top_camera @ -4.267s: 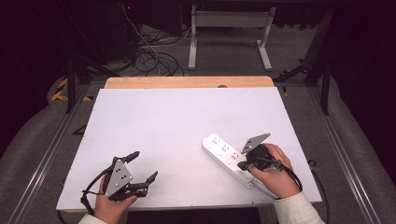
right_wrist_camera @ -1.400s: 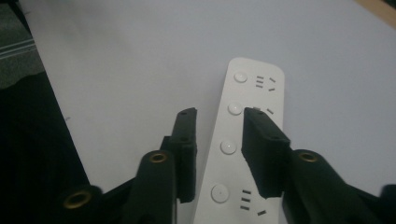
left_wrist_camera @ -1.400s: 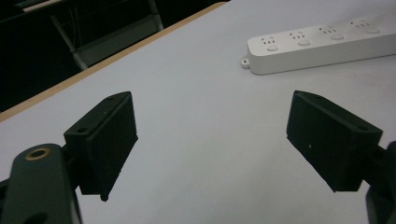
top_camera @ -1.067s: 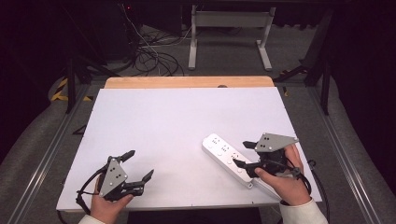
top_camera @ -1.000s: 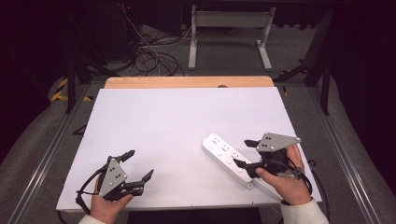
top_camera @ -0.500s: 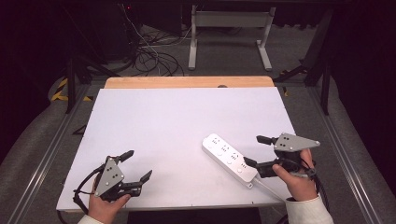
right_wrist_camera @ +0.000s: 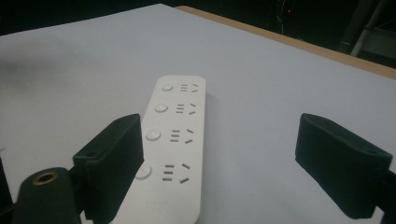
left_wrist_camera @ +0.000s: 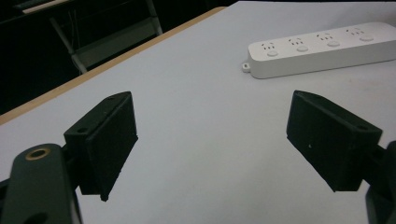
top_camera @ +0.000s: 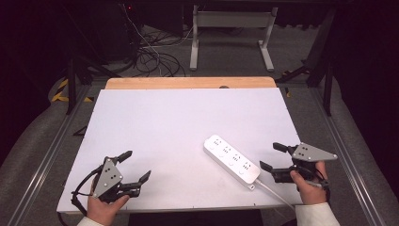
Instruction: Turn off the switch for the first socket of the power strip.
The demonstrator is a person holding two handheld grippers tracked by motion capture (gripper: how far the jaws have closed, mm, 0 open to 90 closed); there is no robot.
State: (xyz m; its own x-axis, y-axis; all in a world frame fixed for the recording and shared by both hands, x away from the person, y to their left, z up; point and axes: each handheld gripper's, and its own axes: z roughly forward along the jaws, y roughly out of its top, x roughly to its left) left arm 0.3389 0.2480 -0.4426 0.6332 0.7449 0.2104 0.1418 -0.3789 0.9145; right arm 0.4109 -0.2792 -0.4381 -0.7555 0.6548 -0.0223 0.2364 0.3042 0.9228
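Presently, step in hand: approach to the white plastic four-socket power strip, apparently; no grasp made.
Right gripper: held just beside the strip's cable end, near the table's right front corner; jaws spread wide, nothing between them.
Right gripper view: strip lying ahead, partly behind the left-hand jaw, not gripped.
Left gripper: parked near the front left of the table, well apart from the strip; jaws wide open, empty.
Left gripper view: strip farther off, flat on the tabletop, beyond the open jaws.
Strip position: flat and diagonal on the white rectangular tabletop, right of centre, sockets and buttons up.
Cable: thin white cord running from the strip's near end toward the table's front edge.
Next move, as a judgement: right jaws lined up across the strip's narrow width, lowered over the near end, then closed on both long sides; cord kept out of the bite.
Containers: none on the table; nothing to fill or empty.
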